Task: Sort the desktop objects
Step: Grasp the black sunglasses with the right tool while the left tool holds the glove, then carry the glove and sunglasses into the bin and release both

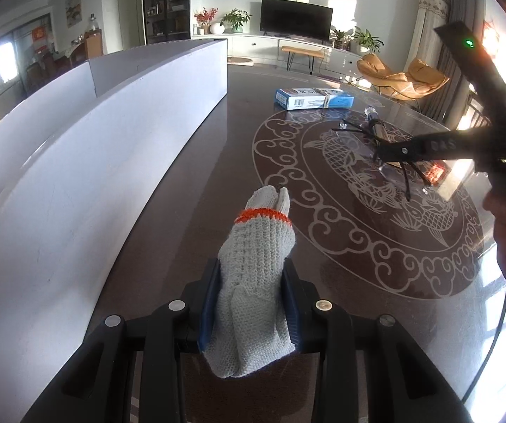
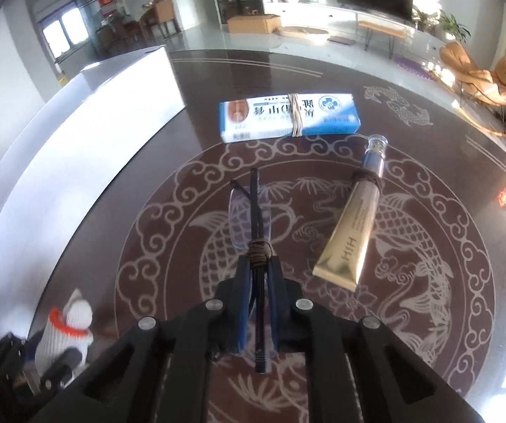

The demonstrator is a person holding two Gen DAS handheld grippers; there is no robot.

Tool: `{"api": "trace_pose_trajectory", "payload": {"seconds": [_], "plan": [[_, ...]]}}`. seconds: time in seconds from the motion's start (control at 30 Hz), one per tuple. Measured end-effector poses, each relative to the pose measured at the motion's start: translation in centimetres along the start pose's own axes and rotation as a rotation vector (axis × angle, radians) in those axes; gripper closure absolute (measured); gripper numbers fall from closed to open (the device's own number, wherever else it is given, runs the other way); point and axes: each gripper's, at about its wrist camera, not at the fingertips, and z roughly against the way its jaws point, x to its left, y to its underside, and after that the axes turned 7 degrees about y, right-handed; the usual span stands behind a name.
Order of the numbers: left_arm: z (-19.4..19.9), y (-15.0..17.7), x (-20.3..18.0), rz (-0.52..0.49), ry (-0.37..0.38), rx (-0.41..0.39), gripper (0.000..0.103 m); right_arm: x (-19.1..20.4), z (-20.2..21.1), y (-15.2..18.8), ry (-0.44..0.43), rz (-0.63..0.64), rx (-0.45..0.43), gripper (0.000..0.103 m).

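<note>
My left gripper (image 1: 251, 282) is shut on a grey knit glove (image 1: 258, 246) with an orange band, held above the dark table beside the white box (image 1: 76, 183). My right gripper (image 2: 258, 271) is shut on a folded pair of glasses (image 2: 251, 211) bound with brown cord, lifted over the table's carp pattern. In the left wrist view the right gripper (image 1: 390, 153) shows at the right with the glasses (image 1: 406, 176) hanging from it. The right wrist view shows the glove (image 2: 71, 320) and the left gripper at the lower left.
A blue and white carton (image 2: 288, 116) with a rubber band lies at the back of the table. A gold tube (image 2: 353, 225) with a clear cap lies to the right of the glasses. The white box (image 2: 87, 134) runs along the left side.
</note>
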Motion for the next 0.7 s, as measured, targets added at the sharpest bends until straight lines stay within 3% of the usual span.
{"api": "trace_pose_trajectory", "payload": {"seconds": [0.23,0.43,0.57,0.7], "plan": [[3.5,0.9,0.1,0.058,0.072,-0.023,0.070,-0.6,6.5,4.7,-0.069,0.055,-0.047,0.093],[10.0,-2.0,2.4,0.123,0.119,-0.114,0.070,2.5,11.8,1.7,-0.158,0.069,-0.147,0.093],[14.5,-5.2,7.7,0.168,0.059,-0.177,0.070,8.6,13.9,-2.7,-0.261,0.112,-0.210,0.093],[16.0,-7.3,15.1,0.216,-0.093,-0.179,0.070,17.3,14.1,-6.2,-0.371,0.179,-0.243,0.093]]}}
